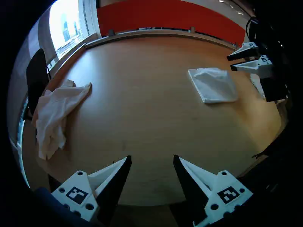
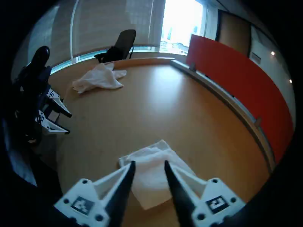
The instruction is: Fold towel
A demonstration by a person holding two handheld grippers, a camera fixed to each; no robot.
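Left gripper view.
- Left gripper (image 1: 151, 157): released, its two fingers spread wide, holding nothing, poised above the near edge of the desk.
- Desk (image 1: 151, 113): broad, light brown wood, with a raised strip along its far side.
- Folded towel (image 1: 213, 85): white, a flat rectangle, lying on the desk to the right and well apart from this gripper.
- Crumpled towel (image 1: 57, 113): white, in a loose heap near the left edge of the desk.
- Right gripper (image 1: 242, 62): at the upper right, just beside the folded towel, with its fingers a little apart.
- White cloth (image 1: 257, 83): a scrap at the right margin, partly hidden behind the right gripper. I cannot tell what it is.
- Room: a dark chair (image 1: 37, 79) behind the crumpled towel, a bright window (image 1: 70, 22) at the upper left, and a red partition (image 1: 170, 17) beyond the desk's far side.

Right gripper view.
- Right gripper (image 2: 149, 163): released, fingers parted and empty, directly over the folded towel (image 2: 149, 183), which lies between and under the fingertips.
- Left gripper (image 2: 53, 113): at the left margin, fingers apart, held by a dark-clad hand.
- Crumpled towel (image 2: 98, 77): at the far end of the desk, in front of the chair.
- This view adds a lowered blind (image 2: 113, 26) beside the window, and the red partition running the length of the desk's right side.
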